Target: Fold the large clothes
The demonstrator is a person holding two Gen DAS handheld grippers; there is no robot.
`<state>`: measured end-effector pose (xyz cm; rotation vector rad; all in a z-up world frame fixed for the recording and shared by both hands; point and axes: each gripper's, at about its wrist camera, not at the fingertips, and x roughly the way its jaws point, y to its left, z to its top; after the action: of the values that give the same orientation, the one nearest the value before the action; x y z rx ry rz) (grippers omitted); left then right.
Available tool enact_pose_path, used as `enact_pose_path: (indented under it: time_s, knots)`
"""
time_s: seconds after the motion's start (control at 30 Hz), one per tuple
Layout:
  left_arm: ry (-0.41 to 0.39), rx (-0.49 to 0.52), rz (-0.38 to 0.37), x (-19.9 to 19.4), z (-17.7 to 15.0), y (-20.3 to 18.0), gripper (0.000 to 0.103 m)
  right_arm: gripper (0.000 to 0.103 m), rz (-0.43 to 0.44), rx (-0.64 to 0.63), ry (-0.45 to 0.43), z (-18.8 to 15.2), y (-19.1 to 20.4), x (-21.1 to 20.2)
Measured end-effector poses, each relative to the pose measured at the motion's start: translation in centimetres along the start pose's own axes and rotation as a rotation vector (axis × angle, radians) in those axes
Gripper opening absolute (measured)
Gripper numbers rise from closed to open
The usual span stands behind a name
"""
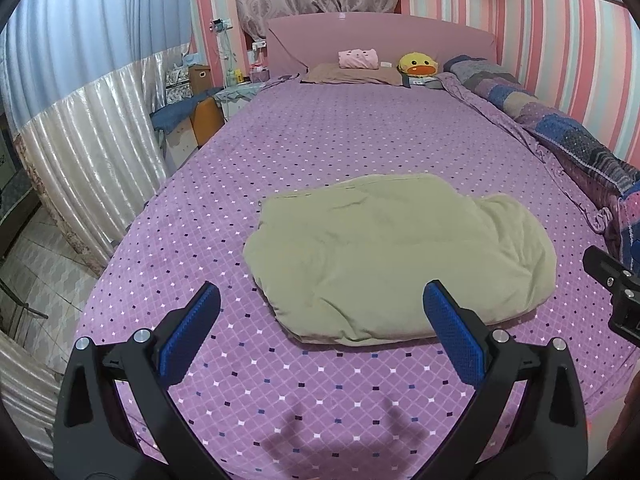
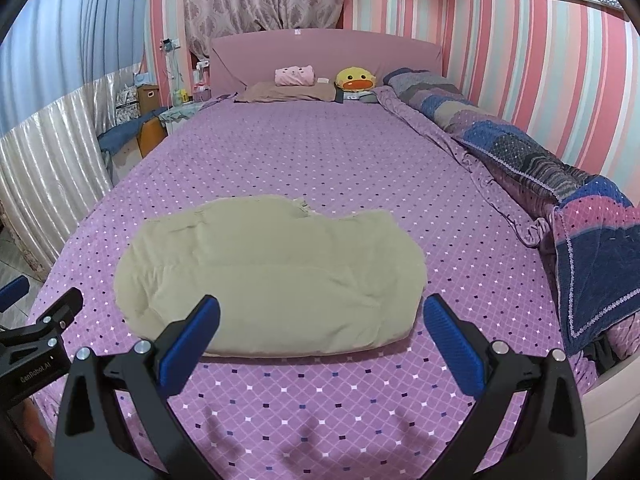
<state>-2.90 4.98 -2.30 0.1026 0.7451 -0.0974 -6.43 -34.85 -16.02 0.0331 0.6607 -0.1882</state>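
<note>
A pale khaki padded garment (image 1: 396,256) lies folded into a thick bundle on the purple diamond-patterned bed (image 1: 304,140). In the right wrist view the same garment (image 2: 272,276) sits just beyond my fingers. My left gripper (image 1: 322,300) hovers open over the sheet near the bundle's front left corner, holding nothing. My right gripper (image 2: 322,312) is open too, its blue pads standing either side of the bundle's near edge, above it and not touching. The body of the right gripper (image 1: 616,292) shows at the left view's right edge, and the left gripper (image 2: 36,336) at the right view's left edge.
A rolled patchwork quilt (image 2: 520,148) runs along the bed's right side by the striped wall. Pillows, a pink plush (image 1: 358,59) and a yellow duck plush (image 1: 418,65) sit at the pink headboard. Curtains, boxes and a tiled floor (image 1: 36,272) lie left of the bed.
</note>
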Motion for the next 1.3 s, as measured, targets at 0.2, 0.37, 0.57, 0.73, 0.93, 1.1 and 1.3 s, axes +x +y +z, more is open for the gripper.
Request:
enact_pose_path:
  time_s: [0.2, 0.37, 0.57, 0.73, 0.93, 1.1, 1.3]
  knots:
    - [0.005, 0.005, 0.004, 0.12, 0.05, 0.03, 0.100, 0.101, -0.005, 0.005, 0.005, -0.20, -0.10, 0.39]
    - [0.011, -0.004, 0.005, 0.23, -0.05, 0.23, 0.100, 0.101, -0.012, 0.000, 0.006, -0.29, 0.11, 0.42]
    - [0.022, 0.000, -0.002, 0.43, -0.04, 0.21, 0.100, 0.101, -0.011, -0.004, 0.006, -0.57, 0.25, 0.45]
    - [0.020, 0.007, -0.003, 0.37, -0.12, 0.05, 0.100, 0.101, -0.010, -0.005, 0.007, -0.59, 0.23, 0.44]
    - [0.019, 0.013, -0.009, 0.13, -0.29, -0.26, 0.100, 0.101, -0.012, -0.005, 0.012, -0.40, 0.16, 0.41]
    - [0.013, 0.010, 0.010, 0.02, -0.39, -0.22, 0.100, 0.101, -0.015, -0.007, 0.006, -0.29, 0.06, 0.22]
    - [0.007, 0.015, -0.001, -0.36, -0.41, -0.31, 0.100, 0.101, -0.017, -0.007, 0.007, -0.26, -0.03, 0.16]
